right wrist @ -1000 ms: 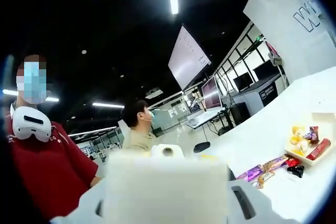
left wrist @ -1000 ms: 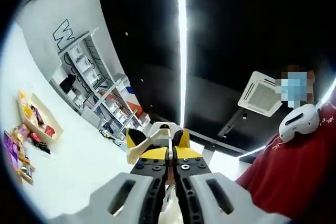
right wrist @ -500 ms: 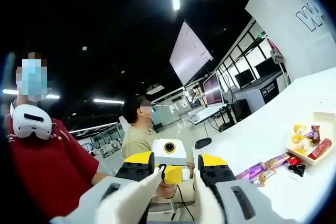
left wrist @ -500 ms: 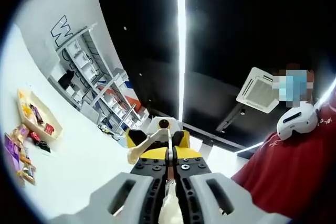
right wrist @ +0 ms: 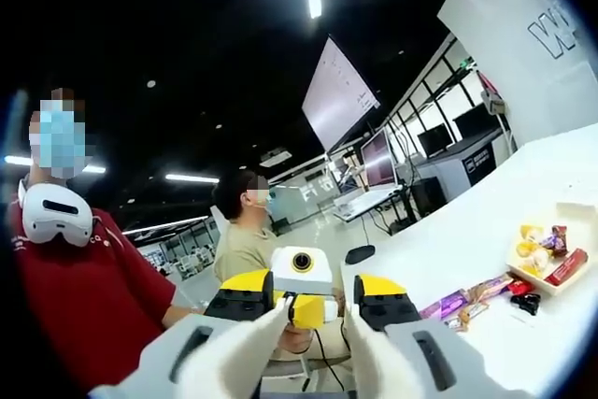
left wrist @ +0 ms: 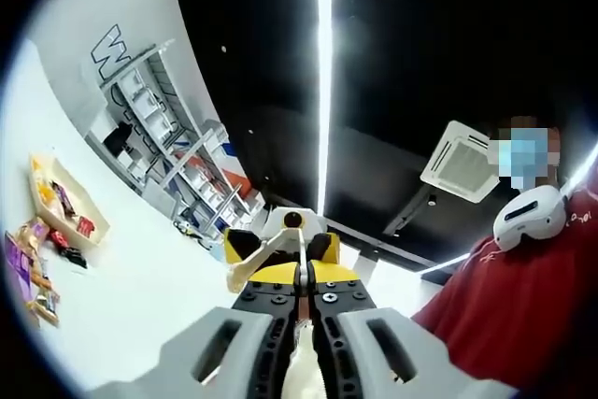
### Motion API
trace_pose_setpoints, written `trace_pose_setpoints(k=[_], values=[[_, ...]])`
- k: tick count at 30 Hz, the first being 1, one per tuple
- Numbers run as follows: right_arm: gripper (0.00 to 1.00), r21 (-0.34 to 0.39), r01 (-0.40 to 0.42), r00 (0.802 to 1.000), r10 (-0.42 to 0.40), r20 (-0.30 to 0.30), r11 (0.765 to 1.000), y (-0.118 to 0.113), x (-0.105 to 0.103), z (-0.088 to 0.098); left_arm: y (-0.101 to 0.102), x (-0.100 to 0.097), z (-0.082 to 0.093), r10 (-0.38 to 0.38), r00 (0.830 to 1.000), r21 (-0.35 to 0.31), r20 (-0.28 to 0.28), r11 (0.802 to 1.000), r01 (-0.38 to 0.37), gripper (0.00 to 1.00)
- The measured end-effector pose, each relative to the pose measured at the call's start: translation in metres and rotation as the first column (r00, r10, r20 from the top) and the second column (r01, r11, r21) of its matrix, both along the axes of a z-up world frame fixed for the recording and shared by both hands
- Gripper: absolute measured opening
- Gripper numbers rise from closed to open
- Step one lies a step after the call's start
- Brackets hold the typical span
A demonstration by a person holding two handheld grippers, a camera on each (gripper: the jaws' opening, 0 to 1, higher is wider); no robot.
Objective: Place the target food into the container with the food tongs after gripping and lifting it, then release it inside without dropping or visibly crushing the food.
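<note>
Left gripper view: the left gripper (left wrist: pixel 304 277) is rising from six o'clock with its jaws drawn narrow, nearly meeting.
Slit: a cream piece is showing low between those jaws; whether it is being gripped cannot be told.
Just beyond: the right gripper (left wrist: pixel 280 235) is facing back at centre, with a cream arm of the food tongs (left wrist: pixel 248 268) sticking out at its eight o'clock side.
Right gripper view: the right gripper (right wrist: pixel 308 292) is standing with its jaws wide apart.
Tongs: two cream arms of the food tongs (right wrist: pixel 234 362) are running up just inside the two jaws; whether the jaws are pressing them cannot be told.
Between the jaw tips: the left gripper (right wrist: pixel 308 310) is pointing back at the camera.
Food: wrapped snacks are lying in a shallow tray (left wrist: pixel 65 203) (right wrist: pixel 547 263), at nine o'clock in the left gripper view and at four o'clock in the right gripper view.
Loose packets (left wrist: pixel 28 268) (right wrist: pixel 467 301): lying beside the tray on the white table (left wrist: pixel 140 287) (right wrist: pixel 523 193).
Person in a red shirt (left wrist: pixel 523 324) (right wrist: pixel 84 306): standing close behind the grippers.
Seated person (right wrist: pixel 245 245): sitting farther back.
</note>
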State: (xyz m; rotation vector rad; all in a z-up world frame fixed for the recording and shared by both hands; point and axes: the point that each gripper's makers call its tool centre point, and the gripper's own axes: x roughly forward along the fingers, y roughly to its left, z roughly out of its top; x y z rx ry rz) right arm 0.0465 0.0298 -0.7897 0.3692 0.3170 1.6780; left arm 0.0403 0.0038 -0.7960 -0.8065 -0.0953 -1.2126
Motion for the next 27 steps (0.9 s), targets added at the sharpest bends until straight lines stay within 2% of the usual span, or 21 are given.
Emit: trace_pose_setpoints(k=[6, 10, 13, 15, 20, 24, 27], values=[[0.28, 0.009, -0.006, 1.0, 0.006, 0.003, 1.0, -0.001, -0.003, 0.002, -0.001, -0.002, 0.001, -0.008, 1.0, 0.0, 0.002, 1.0, 0.008, 0.01], [0.24, 0.023, 0.006, 1.0, -0.005, -0.029, 1.0, 0.0, -0.002, 0.004, 0.001, -0.001, 0.002, 0.013, 1.0, -0.017, -0.008, 1.0, -0.013, 0.02], [0.23, 0.035, 0.019, 0.999, -0.018, -0.026, 0.999, 0.001, 0.0, 0.006, 0.005, 0.002, 0.004, 0.047, 0.999, -0.007, 0.003, 0.999, -0.047, 0.02], [0.23, 0.032, 0.029, 1.0, -0.029, -0.01, 0.999, 0.001, 0.001, 0.006, 0.004, 0.003, 0.003, 0.049, 0.999, 0.002, -0.006, 0.999, -0.049, 0.03], [0.22, 0.032, 0.042, 0.999, -0.042, -0.017, 0.999, 0.0, 0.005, 0.006, 0.006, 0.003, 0.004, 0.062, 0.998, 0.034, 0.011, 0.997, -0.063, 0.02], [0.22, 0.042, 0.057, 0.998, -0.055, -0.029, 0.998, -0.006, 0.009, 0.009, 0.019, 0.005, 0.008, 0.096, 0.995, 0.008, 0.019, 0.995, -0.097, 0.02], [0.22, 0.038, 0.072, 0.997, -0.072, -0.008, 0.997, -0.008, 0.011, 0.008, 0.026, 0.007, 0.004, 0.114, 0.993, 0.037, 0.023, 0.993, -0.115, 0.01]])
